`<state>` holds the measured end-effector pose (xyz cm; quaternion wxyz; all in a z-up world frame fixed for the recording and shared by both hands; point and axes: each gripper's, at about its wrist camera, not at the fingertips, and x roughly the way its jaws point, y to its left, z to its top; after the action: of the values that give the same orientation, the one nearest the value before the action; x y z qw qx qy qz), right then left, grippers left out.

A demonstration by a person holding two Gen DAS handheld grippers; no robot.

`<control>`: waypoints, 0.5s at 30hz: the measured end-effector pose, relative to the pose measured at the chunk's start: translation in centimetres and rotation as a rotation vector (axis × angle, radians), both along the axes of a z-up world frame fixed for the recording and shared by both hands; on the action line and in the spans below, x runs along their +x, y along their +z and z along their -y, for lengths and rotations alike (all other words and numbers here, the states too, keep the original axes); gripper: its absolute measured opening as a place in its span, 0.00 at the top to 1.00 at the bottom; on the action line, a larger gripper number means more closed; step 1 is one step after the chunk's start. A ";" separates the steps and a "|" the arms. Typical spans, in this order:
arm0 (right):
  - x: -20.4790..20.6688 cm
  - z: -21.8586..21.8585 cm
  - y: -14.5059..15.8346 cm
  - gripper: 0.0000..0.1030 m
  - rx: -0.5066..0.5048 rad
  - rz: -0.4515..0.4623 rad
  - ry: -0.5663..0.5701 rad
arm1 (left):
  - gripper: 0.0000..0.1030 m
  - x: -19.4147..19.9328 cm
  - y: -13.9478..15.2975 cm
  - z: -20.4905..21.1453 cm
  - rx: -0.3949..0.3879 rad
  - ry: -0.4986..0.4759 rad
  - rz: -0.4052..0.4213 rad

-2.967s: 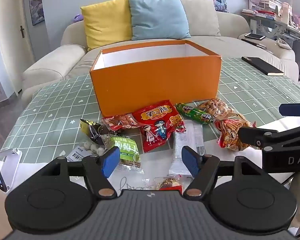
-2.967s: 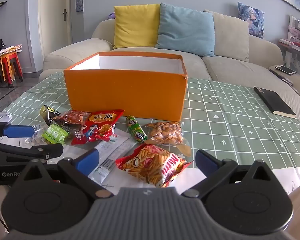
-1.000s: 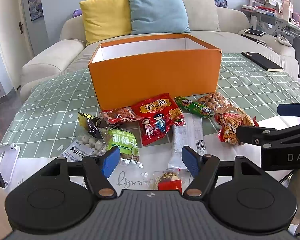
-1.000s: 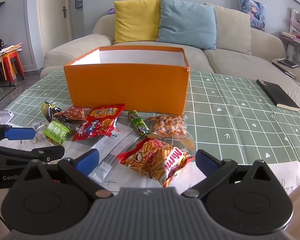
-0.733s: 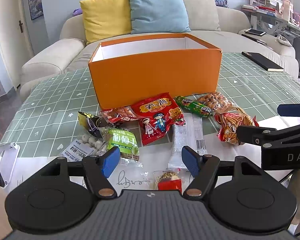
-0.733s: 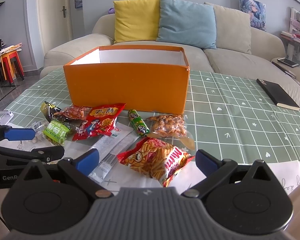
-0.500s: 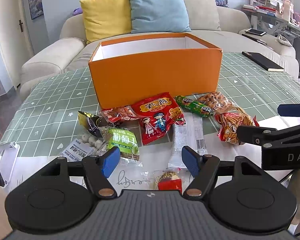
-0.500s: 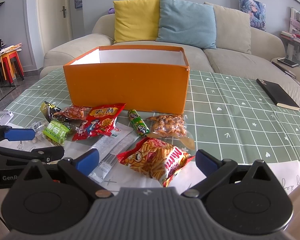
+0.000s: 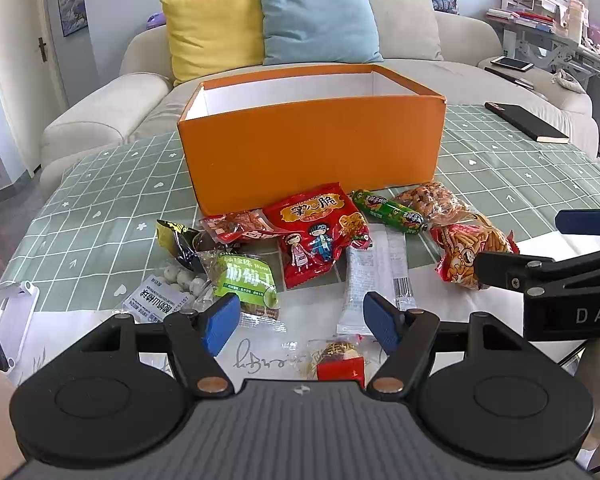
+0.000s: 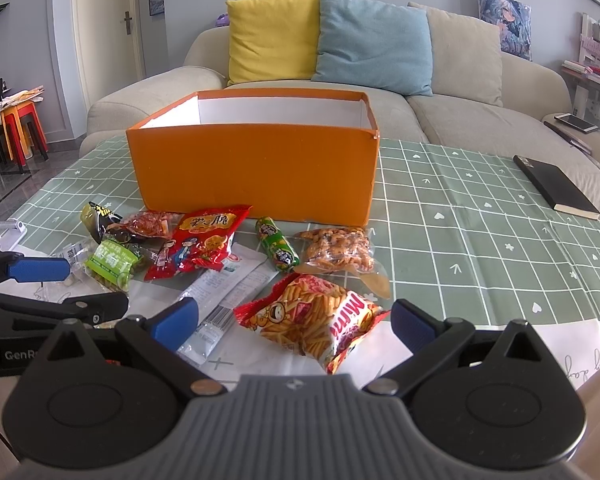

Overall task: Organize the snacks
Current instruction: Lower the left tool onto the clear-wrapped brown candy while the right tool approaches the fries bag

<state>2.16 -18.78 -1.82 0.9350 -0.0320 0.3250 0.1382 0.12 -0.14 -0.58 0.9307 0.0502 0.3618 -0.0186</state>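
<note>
Snack packets strewn on table before open orange box, none inside so far as visible. Left gripper and right gripper both spread wide, holding nothing.

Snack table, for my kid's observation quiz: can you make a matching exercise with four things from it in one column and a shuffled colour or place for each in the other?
Things:
1. box
2. sausage stick
3. notebook
4. Mimi chips bag

Descriptions:
A. black, far right on the tablecloth, away from the snacks
B. nearest the right gripper, between its open fingers
C. orange outside, white inside, behind the snacks
D. green wrapper, beside the clear peanut bag

Pairs: 1-C, 2-D, 3-A, 4-B
</note>
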 end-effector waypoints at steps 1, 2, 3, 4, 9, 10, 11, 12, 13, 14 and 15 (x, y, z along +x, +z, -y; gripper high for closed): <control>0.0 0.0 0.0 0.04 0.000 0.000 0.000 | 0.20 0.0 0.0 0.0 -0.001 0.000 -0.001; 0.0 0.0 0.0 0.04 0.000 0.000 0.000 | 0.20 0.0 0.0 0.0 -0.001 0.000 -0.002; 0.0 0.0 0.0 0.04 0.000 -0.001 0.001 | 0.20 0.1 0.0 0.0 -0.001 0.000 -0.004; 0.0 0.0 0.0 0.04 0.000 0.000 0.000 | 0.20 0.1 0.0 0.0 -0.002 -0.001 -0.005; -0.2 -0.1 -0.3 0.04 -0.006 -0.004 0.001 | 0.21 0.2 -0.1 -0.2 -0.032 -0.011 -0.028; -0.2 -0.1 -0.4 0.04 -0.009 -0.006 0.001 | 0.25 0.3 -0.1 -0.4 -0.053 -0.018 -0.040; -0.3 -0.1 -0.4 0.04 -0.013 -0.008 0.000 | 0.27 0.4 -0.2 -0.5 -0.068 -0.024 -0.049; -0.2 -0.1 -0.5 0.04 -0.016 -0.011 0.000 | 0.29 0.5 -0.2 -0.6 -0.086 -0.029 -0.058; -0.1 -0.1 -0.6 0.04 -0.018 -0.016 0.001 | 0.32 0.5 -0.3 -0.8 -0.102 -0.028 -0.066; 0.0 -0.2 -0.6 0.05 -0.020 -0.020 0.002 | 0.33 0.6 -0.3 -1.0 -0.109 -0.024 -0.071; 0.0 -0.2 -0.7 0.10 -0.022 -0.023 0.003 | 0.33 0.6 -0.4 -1.1 -0.115 -0.017 -0.080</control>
<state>2.13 -18.58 -2.48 0.9306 -0.0414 0.3371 0.1366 0.76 0.98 -1.00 0.9166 -0.0009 0.3967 -0.0494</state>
